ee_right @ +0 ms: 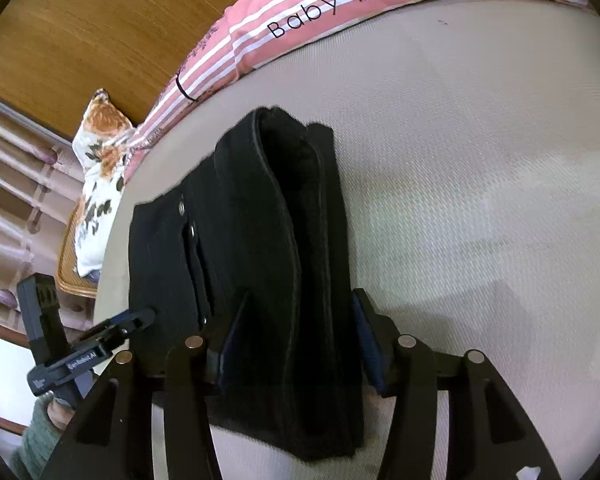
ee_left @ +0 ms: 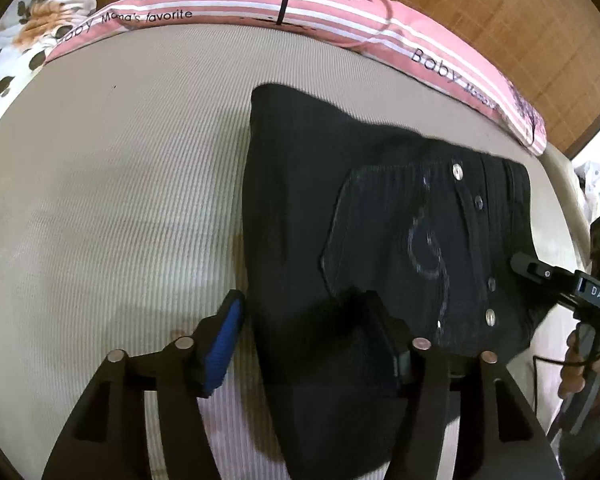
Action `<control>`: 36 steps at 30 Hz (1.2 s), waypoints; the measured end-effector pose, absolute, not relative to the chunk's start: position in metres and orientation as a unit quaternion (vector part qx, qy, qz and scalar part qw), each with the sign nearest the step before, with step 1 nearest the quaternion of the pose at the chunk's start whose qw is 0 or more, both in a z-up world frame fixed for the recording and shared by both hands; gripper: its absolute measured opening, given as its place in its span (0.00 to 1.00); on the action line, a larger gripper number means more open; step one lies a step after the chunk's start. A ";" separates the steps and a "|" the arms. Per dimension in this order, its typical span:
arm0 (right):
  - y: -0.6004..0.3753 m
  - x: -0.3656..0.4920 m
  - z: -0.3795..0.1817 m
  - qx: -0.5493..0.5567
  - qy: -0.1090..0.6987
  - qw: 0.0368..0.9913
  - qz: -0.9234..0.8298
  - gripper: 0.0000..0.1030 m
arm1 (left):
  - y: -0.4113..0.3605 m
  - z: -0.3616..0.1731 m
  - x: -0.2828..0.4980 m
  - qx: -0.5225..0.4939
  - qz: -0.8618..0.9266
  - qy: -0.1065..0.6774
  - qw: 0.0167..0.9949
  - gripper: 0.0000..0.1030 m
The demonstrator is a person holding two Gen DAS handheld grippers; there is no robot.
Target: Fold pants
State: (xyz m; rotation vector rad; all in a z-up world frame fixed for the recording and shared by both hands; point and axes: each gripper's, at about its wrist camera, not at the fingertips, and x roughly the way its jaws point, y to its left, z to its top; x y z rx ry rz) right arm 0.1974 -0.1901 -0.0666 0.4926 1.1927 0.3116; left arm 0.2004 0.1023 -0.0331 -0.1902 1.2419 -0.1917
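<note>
Already folded into a thick bundle, the pants (ee_left: 380,216) lie on the bed (ee_left: 120,184) near its edge. Left gripper (ee_left: 304,344) and right gripper (ee_right: 296,332) straddle opposite ends, fingers spread; uneven closing could spill layers.

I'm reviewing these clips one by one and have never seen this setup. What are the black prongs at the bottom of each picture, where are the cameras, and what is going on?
No robot here: a person holds a two-finger gripper in each hand, each with a fisheye camera looking along its fingers. The prongs are those fingers. In the left wrist view the left gripper is open, its fingers either side of one edge of the black pants; the other gripper shows at the right edge. In the right wrist view the right gripper is also open, straddling the bundle's opposite end. The pants lie already folded into a compact stack on a beige ribbed mattress, with a pink striped pillow behind. Neither gripper appears clamped shut.
</note>
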 end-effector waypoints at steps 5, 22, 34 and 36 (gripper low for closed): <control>-0.191 0.172 -0.062 0.222 0.553 0.792 0.136 0.47 | 0.101 -0.032 0.174 -0.077 -0.085 0.580 0.807 0.62; -0.193 0.148 -0.054 0.234 0.517 0.813 0.134 0.56 | 0.096 -0.021 0.147 -0.048 -0.057 0.551 0.831 0.66; -0.176 0.089 0.024 0.122 0.432 0.890 0.081 0.78 | 0.092 0.028 0.082 -0.043 -0.004 0.503 0.863 0.73; -0.161 0.075 0.028 0.080 0.420 0.902 0.065 0.83 | 0.089 0.030 0.072 -0.046 0.011 0.504 0.863 0.73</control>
